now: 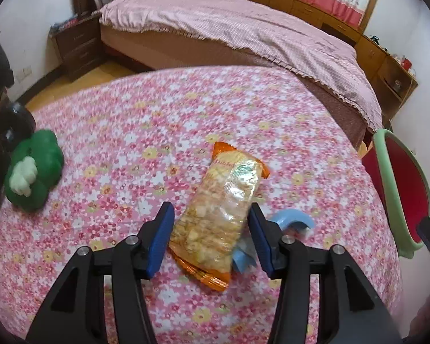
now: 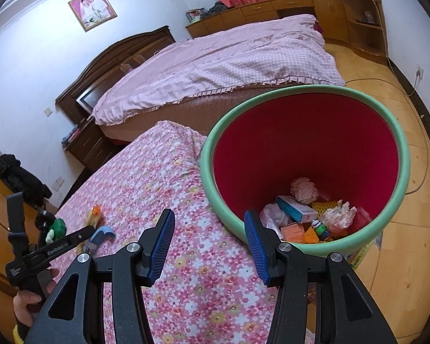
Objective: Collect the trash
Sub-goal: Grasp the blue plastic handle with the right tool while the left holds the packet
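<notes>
— Where's the snack packet?

— The snack packet lies flat on the flowered cloth, lengthwise between the two blue pads of the left gripper. The jaws stand apart around it. The right-hand pad is at the wrapper's edge, and there is a gap at the left-hand one. I can't say it is clamped.

— Any writing on it?

— Orange print near the far end, too blurred to read. The ends are orange, the middle clear with pale pieces inside.

— What else is near those tongs?

— A light blue curved piece just right of the right-hand pad, with a scrap of blue wrapper partly under the packet. Far to the left sits a green plush toy.

— And the right gripper?

— The right gripper has its jaws apart with nothing between them, over the cloth. The trash bin, green-rimmed and red inside, sits just ahead and to its right, holding crumpled paper and small boxes. Their labels can't be read.

— Anything legible at all?

— On the left gripper's arm, seen from the right wrist, white letters read roughly "GenRobot.AI". A hand grips its handle.
</notes>
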Tool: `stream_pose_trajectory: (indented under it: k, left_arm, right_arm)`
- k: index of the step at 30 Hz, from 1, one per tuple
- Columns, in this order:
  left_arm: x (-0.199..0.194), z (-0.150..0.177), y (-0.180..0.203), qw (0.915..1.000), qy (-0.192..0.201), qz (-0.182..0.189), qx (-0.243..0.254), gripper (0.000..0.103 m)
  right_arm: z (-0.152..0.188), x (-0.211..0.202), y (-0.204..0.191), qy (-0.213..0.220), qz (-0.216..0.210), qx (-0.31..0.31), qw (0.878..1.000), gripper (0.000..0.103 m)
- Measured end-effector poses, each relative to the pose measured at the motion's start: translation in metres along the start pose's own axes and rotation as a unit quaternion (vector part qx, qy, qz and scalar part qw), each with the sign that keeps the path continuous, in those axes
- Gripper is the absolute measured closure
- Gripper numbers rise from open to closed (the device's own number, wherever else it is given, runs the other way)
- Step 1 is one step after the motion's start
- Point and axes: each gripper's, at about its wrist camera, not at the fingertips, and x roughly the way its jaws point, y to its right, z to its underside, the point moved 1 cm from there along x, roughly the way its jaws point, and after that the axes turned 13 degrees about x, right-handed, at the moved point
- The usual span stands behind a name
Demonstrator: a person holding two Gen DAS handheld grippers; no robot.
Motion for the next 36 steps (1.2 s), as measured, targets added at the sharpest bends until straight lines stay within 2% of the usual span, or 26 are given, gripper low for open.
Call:
stream_pose_trajectory:
  k: [7, 10, 14, 23, 24, 26, 36]
  left_arm:
    - [0.003, 0.002, -0.007, 0.9999, 0.012, -0.004, -0.01, 0.05]
    - [0.004, 0.002, -0.005, 0.9998, 0.016, -0.008, -0.009, 0.055]
    - [-0.007, 0.006, -0.017, 0.9994, 0.022, -0.001, -0.026, 0.056]
    - [-0.047, 0.022, -0.04, 0.9975, 0.045, -0.022, -0.05, 0.057]
    - [-0.051, 0.025, -0.042, 0.9972, 0.045, -0.026, -0.053, 0.057]
    - [-0.056, 0.03, -0.048, 0.9965, 0.048, -0.031, -0.061, 0.057]
    - [-0.068, 0.059, -0.081, 0.9873, 0.079, -0.066, -0.12, 0.057]
  right_arm:
    - [0.003, 0.004, 0.0, -0.008, 0.003, 0.0, 1.0, 0.051]
    - [0.004, 0.005, -0.001, -0.01, 0.002, 0.0, 1.0, 0.051]
    - [0.007, 0.003, -0.004, -0.012, -0.001, -0.005, 1.0, 0.051]
    - [0.015, 0.004, -0.023, -0.023, -0.012, -0.03, 0.999, 0.051]
    - [0.017, 0.005, -0.026, -0.026, -0.014, -0.035, 0.999, 0.051]
    - [0.022, 0.008, -0.034, -0.032, -0.015, -0.045, 0.998, 0.038]
    - [0.045, 0.029, -0.075, -0.059, -0.016, -0.095, 0.994, 0.032]
